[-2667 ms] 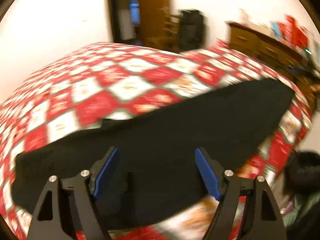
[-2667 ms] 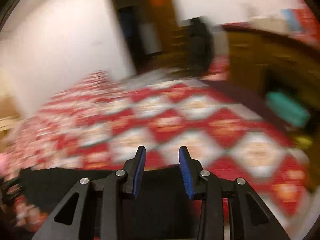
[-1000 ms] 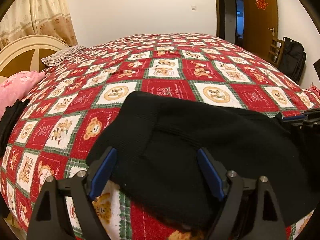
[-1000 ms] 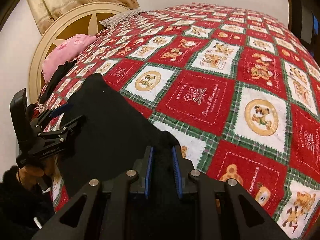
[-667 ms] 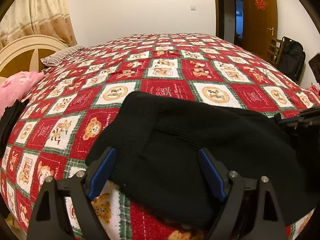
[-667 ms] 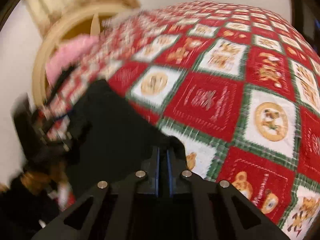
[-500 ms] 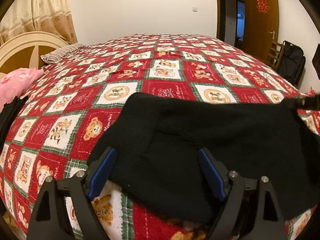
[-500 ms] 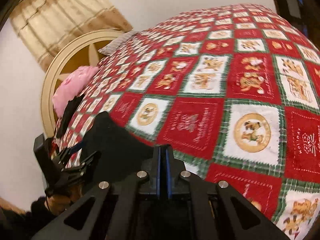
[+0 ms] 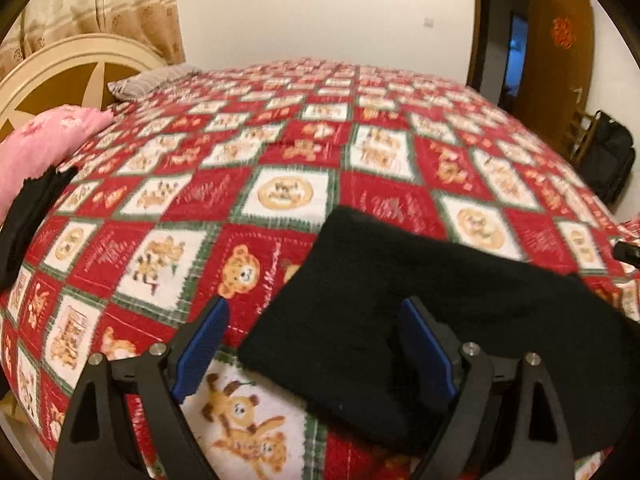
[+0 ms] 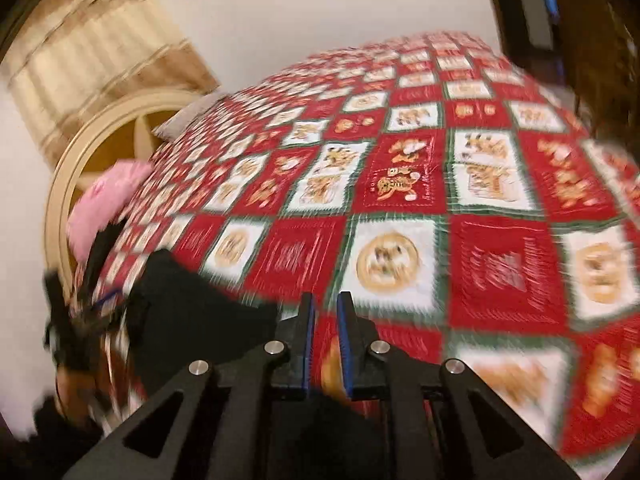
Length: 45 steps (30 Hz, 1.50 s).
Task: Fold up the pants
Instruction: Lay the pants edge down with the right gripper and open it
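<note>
Black pants (image 9: 440, 300) lie folded on the red checked bedspread (image 9: 300, 152), near its front edge. My left gripper (image 9: 314, 312) hangs open just above their left end, one blue pad (image 9: 204, 340) over bare quilt and the other over the cloth. My right gripper (image 10: 326, 300) is above the bedspread (image 10: 500, 264) to the right of the pants (image 10: 188, 312). Its jaws are opening, with a narrow gap and nothing between them. In the blurred right wrist view the left gripper (image 10: 80, 312) shows at the far left.
A pink pillow (image 9: 44, 148) and a cream headboard (image 9: 60, 76) are at the left, with a black garment (image 9: 28, 216) below the pillow. A striped pillow (image 9: 156, 80) lies at the far side. A brown door (image 9: 560, 60) and a black backpack (image 9: 608, 160) stand at the right.
The right gripper shut on the pants' right end, lifted it, then let go and rose clear of the cloth. The left gripper, open throughout, shifted left towards the pants' left edge.
</note>
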Tool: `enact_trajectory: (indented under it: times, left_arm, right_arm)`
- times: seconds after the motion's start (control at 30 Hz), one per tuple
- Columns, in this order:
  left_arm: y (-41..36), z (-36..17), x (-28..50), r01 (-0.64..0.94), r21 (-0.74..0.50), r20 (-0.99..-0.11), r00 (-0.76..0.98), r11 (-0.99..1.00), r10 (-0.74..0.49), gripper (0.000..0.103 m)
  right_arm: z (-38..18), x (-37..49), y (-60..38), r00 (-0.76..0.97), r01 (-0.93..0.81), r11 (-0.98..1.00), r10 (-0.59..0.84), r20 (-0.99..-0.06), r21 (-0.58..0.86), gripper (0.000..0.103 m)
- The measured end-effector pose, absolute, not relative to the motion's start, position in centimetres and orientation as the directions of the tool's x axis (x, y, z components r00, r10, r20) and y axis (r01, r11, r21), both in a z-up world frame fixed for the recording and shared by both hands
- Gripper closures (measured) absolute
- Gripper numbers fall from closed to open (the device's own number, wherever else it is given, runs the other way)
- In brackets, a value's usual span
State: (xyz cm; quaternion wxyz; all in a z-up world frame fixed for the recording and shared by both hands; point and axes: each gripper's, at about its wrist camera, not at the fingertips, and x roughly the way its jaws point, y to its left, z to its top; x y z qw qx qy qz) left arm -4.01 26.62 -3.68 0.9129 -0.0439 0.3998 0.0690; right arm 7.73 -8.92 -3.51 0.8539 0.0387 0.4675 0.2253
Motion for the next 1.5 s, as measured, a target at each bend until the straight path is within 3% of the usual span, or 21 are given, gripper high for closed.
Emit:
enact_trajectory:
  times: [0.1,0.2,0.4,0.63,0.77,0.83,0.9,0.93,1.13,1.23,1.4,1.5]
  left_arm:
    - [25.0,-2.5,-5.2,-0.097,0.018,-0.697,0.712,0.995,0.082,0.013]
    - [22.4,-2.1,-5.3,-0.013,0.065,-0.666,0.744,0.998,0.053,0.012]
    - [21.2,-5.6,-1.7,-0.043,0.105,-0.764,0.636,0.994,0.108,0.011]
    - [21.6,-4.8,-1.6,-0.098,0.11,-0.767,0.625,0.989,0.147,0.011]
    - [19.8,-2.2,-3.1,-0.063,0.154,-0.719,0.678,0.986,0.156,0.011]
    - [18.0,-0.9,-3.6,-0.002,0.141,-0.7,0.707,0.99,0.101,0.011]
    - [15.4,0.4,-3.9,0.081,0.109,-0.689,0.725,0.991,0.016,0.011]
    - [14.2,0.8,-4.1,0.119,0.103,-0.684,0.729,0.988,-0.016,0.011]
    - [4.4,1.2,-4.7,0.375,0.042,-0.693,0.679,0.926,-0.243,0.01]
    - [0.2,1.2,-5.8,0.465,0.045,-0.692,0.652,0.884,-0.308,0.01]
    - [-5.3,1.1,-7.4,0.596,-0.068,-0.699,0.544,0.8,-0.464,0.01]
    - [-9.3,1.0,-8.7,0.641,-0.057,-0.697,0.523,0.766,-0.49,0.01]
  right_arm:
    - [-2.0,2.2,-10.2,0.441,-0.43,0.877,0.411,-0.798,0.213,0.091]
    - [-1.8,-2.2,-13.1,0.469,-0.379,0.908,0.353,-0.809,0.176,0.091]
    - [-5.6,-6.8,-17.7,0.476,-0.185,0.982,0.128,-0.87,0.043,0.091]
    - [-6.8,-6.0,-17.3,0.607,-0.176,0.984,0.107,-0.788,-0.002,0.091]
    - [-4.5,-5.6,-17.5,0.63,-0.166,0.986,0.121,-0.767,0.019,0.091]
    - [-3.5,-6.0,-18.6,0.668,-0.121,0.992,0.111,-0.736,0.039,0.086]
    - [-3.5,-6.1,-19.8,0.671,-0.056,0.997,0.076,-0.737,0.051,0.058]
    - [-3.8,-6.5,-20.5,0.668,-0.018,0.998,0.055,-0.742,0.058,0.055]
    - [-3.4,-8.4,-21.3,0.666,-0.028,0.996,0.085,-0.741,0.089,0.055]
    - [-0.6,-10.9,-23.7,0.743,0.047,0.984,0.08,-0.665,0.171,0.055]
    - [3.8,-18.6,-33.4,0.845,0.356,0.862,-0.131,-0.519,0.362,0.055]
    - [4.8,-23.0,-37.8,0.811,0.51,0.756,-0.264,-0.522,0.41,0.055]
